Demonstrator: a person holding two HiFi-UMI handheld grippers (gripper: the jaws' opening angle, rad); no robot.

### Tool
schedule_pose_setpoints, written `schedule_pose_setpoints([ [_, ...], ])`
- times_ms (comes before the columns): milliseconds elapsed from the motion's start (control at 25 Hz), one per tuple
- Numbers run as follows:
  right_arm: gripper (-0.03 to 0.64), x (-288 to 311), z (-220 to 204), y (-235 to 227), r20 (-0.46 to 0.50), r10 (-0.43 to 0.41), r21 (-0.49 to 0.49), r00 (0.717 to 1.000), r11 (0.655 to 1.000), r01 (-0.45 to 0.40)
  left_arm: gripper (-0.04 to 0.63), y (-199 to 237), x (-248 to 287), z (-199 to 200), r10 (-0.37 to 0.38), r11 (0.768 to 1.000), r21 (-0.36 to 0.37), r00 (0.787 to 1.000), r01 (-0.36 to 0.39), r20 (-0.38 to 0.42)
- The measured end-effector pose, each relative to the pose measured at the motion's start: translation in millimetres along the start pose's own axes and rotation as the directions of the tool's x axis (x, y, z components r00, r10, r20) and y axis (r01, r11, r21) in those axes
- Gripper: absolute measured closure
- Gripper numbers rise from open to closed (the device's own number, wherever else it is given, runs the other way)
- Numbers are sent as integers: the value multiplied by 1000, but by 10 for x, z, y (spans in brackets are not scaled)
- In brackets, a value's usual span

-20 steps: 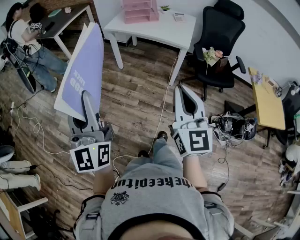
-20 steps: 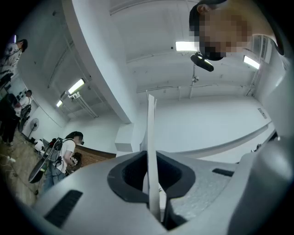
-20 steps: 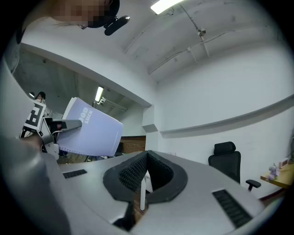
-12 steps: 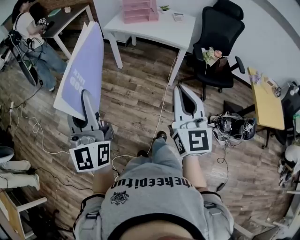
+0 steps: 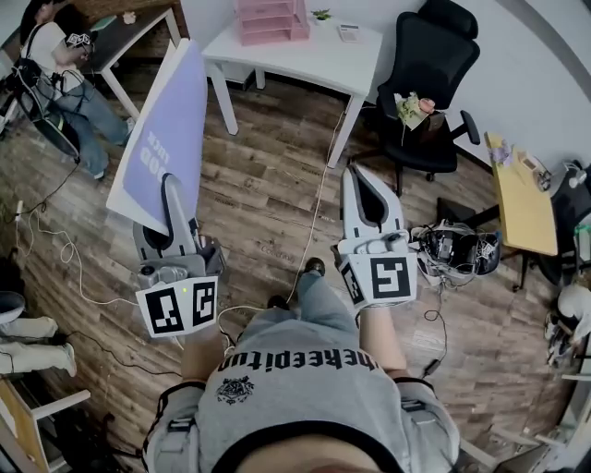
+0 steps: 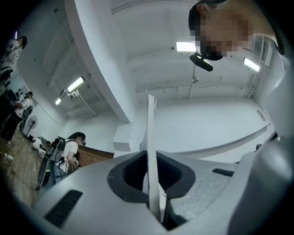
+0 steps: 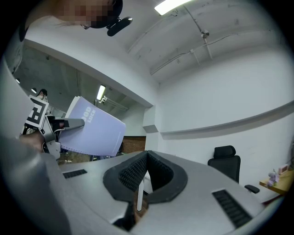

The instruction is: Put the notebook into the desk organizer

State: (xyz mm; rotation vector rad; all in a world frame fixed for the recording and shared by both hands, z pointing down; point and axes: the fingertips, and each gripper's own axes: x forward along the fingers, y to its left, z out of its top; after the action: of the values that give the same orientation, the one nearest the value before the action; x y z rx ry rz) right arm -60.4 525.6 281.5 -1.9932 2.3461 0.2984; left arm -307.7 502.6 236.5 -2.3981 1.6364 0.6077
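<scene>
Left gripper: jaws narrow, clamped on the edge of the notebook, which is upright and well short of the desk organizer on the white surface. Right gripper: closed, empty. Change: negligible, grip unbroken. Judged still in transit.

Colour log, standing beside the person.

- Notebook, 11 o'clock: lavender cover, white lettering, white page edges.
- Left gripper and right gripper: pale grey shells, black ribbed pads, black-on-white square markers.
- Desk organizer, 12 o'clock: pink.
- Desk beneath it: white.
- Office chair, 1 o'clock: black.
- Side table, 3 o'clock: yellow top.
- Floor: brown wood planks, mixed tones.
- Sweatshirt, 6 o'clock: grey, black print.
</scene>
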Motion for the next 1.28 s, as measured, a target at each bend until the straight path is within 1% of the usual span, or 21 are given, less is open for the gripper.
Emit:
schedule_pose_setpoints([
  [80, 615, 33, 32, -8, 21, 32, 8, 999, 999, -32, 565, -21, 64, -50, -2, 1000, -2, 1000, 2, -10],
  [160, 615, 89, 34, -76, 34, 50, 45, 998, 998, -51, 565, -50, 148, -103, -3, 1000, -4, 1000, 3, -16],
  [240, 615, 197, -23, -190, 30, 39, 59, 999, 997, -41, 565, -70, 242, -149, -1, 1000, -2, 1000, 1, -15],
  [360, 615, 421, -153, -373, 8, 5, 39, 1000, 999, -5, 565, -75, 429, -236, 6, 1000, 6, 1000, -6, -14],
  [520, 614, 822, -215, -591, 16, 8, 59, 1000, 998, -9, 565, -41, 779, -379, 23, 1000, 16, 1000, -22, -10],
  [600, 614, 1047, -209, -698, 30, 20, 68, 999, 997, -22, 565, -28, 976, -445, 29, 999, 22, 1000, -29, -3],
  [720, 614, 1385, -215, -835, 40, 51, 56, 998, 997, -53, 565, -31, 1293, -532, 36, 999, 30, 999, -37, 14],
  [1000, 615, 2108, -310, -1227, 34, 111, 47, 993, 993, -112, 565, -118, 2051, -778, 57, 998, 35, 998, -58, 28],
  [1280, 615, 2506, -419, -1552, 38, 144, 36, 989, 989, -145, 565, -221, 2493, -983, 80, 996, 37, 996, -82, 49],
])
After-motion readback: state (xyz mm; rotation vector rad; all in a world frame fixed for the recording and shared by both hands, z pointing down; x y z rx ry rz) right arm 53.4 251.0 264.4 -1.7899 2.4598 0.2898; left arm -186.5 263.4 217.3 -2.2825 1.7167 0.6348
